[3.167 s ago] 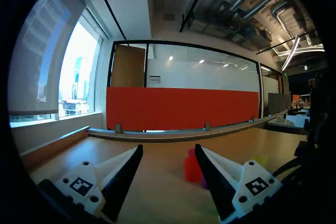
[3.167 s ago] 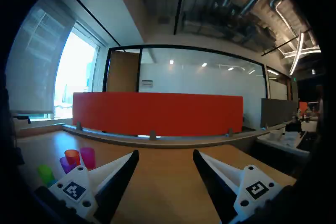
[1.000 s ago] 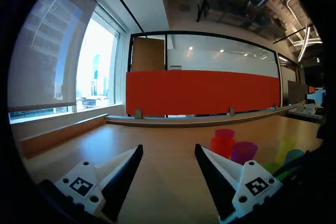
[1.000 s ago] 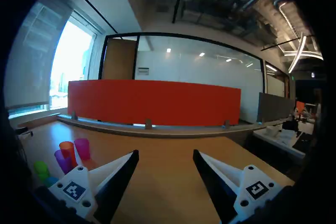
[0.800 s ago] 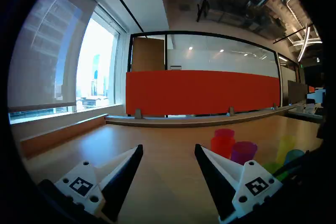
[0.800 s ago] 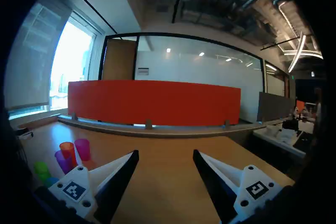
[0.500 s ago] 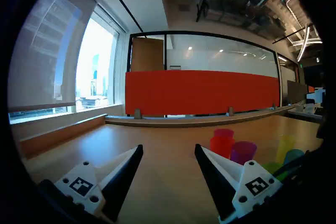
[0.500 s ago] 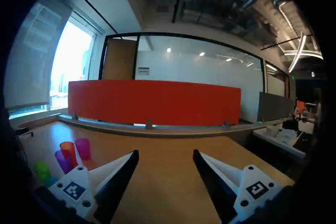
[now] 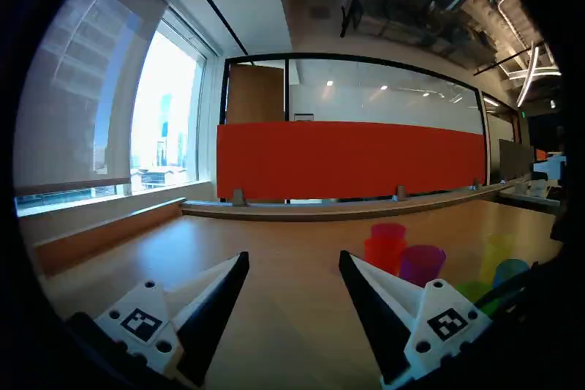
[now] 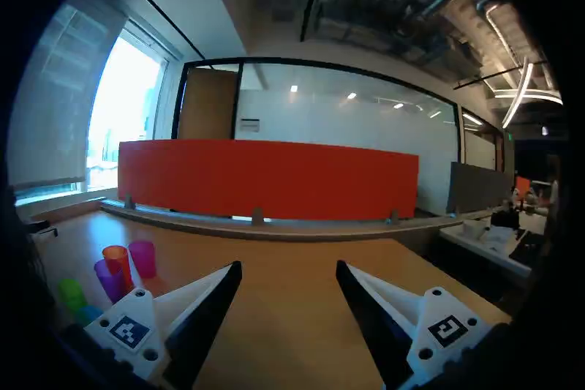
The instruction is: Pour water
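Hovering level: L gripper, R gripper, fingers apart.

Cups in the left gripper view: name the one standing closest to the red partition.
The pink cup. It stands behind the orange cup, which hides its lower part; the rest sit nearer the camera.

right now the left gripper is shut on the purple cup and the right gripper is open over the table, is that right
Not quite. The left gripper is open and holds nothing; the left gripper view shows the purple cup standing free on the table, apart from it. The right gripper is open over the table, as you said.
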Demonstrator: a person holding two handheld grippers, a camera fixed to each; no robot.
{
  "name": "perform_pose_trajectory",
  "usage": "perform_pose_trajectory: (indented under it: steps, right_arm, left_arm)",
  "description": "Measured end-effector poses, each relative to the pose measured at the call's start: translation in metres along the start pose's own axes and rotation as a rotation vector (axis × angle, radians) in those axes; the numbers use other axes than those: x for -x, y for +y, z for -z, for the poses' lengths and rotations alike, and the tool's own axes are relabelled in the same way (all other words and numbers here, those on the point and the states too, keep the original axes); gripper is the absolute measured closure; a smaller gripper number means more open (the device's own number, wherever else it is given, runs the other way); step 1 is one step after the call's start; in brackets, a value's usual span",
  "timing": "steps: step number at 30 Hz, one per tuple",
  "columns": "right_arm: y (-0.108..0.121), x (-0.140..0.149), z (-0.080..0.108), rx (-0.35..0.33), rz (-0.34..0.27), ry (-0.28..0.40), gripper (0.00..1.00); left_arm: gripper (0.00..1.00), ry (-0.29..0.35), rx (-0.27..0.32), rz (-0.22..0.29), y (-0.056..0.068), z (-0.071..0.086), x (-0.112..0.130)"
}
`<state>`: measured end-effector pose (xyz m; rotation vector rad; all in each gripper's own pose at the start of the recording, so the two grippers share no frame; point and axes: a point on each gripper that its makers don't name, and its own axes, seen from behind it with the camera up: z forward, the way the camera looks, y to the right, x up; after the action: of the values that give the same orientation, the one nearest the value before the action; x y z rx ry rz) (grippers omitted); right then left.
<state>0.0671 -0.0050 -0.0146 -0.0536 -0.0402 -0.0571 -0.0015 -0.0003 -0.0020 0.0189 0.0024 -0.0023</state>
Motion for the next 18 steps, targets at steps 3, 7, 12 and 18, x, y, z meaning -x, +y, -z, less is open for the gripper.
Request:
perform_pose_trajectory:
  steps: [3, 7, 12, 18]
  right_arm:
    - [0.004, -0.003, 0.002, 0.005, 0.003, 0.012, 0.0]
    - [0.012, -0.006, 0.005, 0.01, 0.012, 0.034, 0.0]
    - [0.021, -0.006, 0.007, 0.019, 0.025, 0.059, 0.0]
    - [0.024, -0.004, 0.005, 0.019, 0.016, 0.08, 0.0]
  left_arm:
    - [0.09, 0.0, 0.0, 0.0, 0.0, 0.0, 0.0]
    - [0.09, 0.0, 0.0, -0.001, 0.0, 0.0, 0.0]
    - [0.09, 0.0, 0.0, -0.001, -0.001, 0.0, 0.0]
    - [0.08, -0.001, 0.0, -0.001, 0.0, 0.0, 0.0]
